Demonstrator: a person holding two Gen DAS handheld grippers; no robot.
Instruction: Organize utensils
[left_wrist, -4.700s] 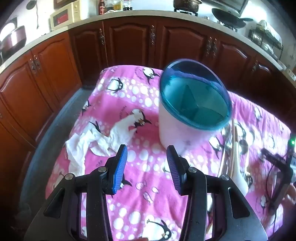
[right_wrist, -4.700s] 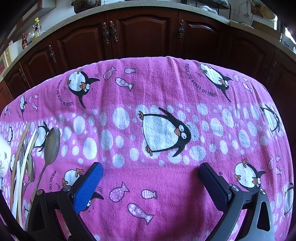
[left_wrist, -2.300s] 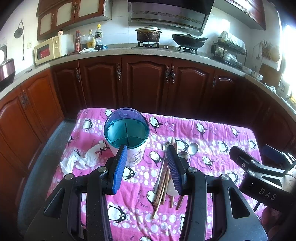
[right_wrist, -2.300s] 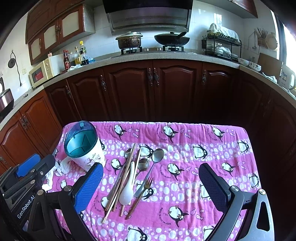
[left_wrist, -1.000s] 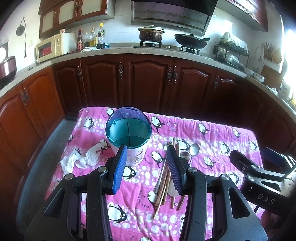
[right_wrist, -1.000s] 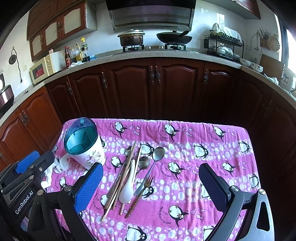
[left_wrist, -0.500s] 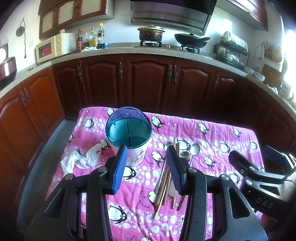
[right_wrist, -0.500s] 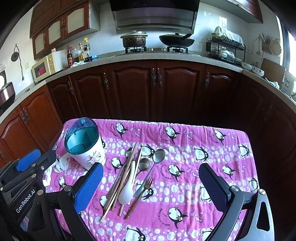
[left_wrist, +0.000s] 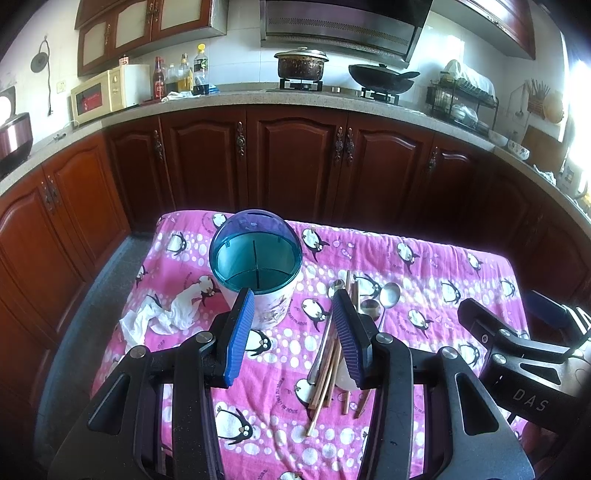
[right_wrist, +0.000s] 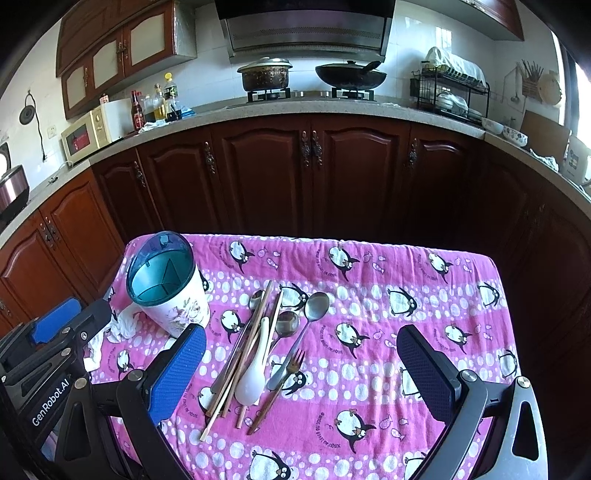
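A white utensil holder with a blue divided top stands on the left of a pink penguin cloth. Beside it lie wooden chopsticks, a white ceramic spoon, metal spoons and a fork in a loose bunch. My left gripper hovers open above the near left of the table, nothing between its blue pads. My right gripper hangs wide open over the near edge, empty, with the utensils seen between its fingers.
A crumpled white tissue lies left of the holder. Dark wooden cabinets and a counter with a pot, wok, microwave and bottles ring the table. Grey floor runs along the table's left side.
Over the last second nothing has visibly changed. Compared with the oldest frames, both grippers have pulled back and up from close above the cloth, so the whole table now shows.
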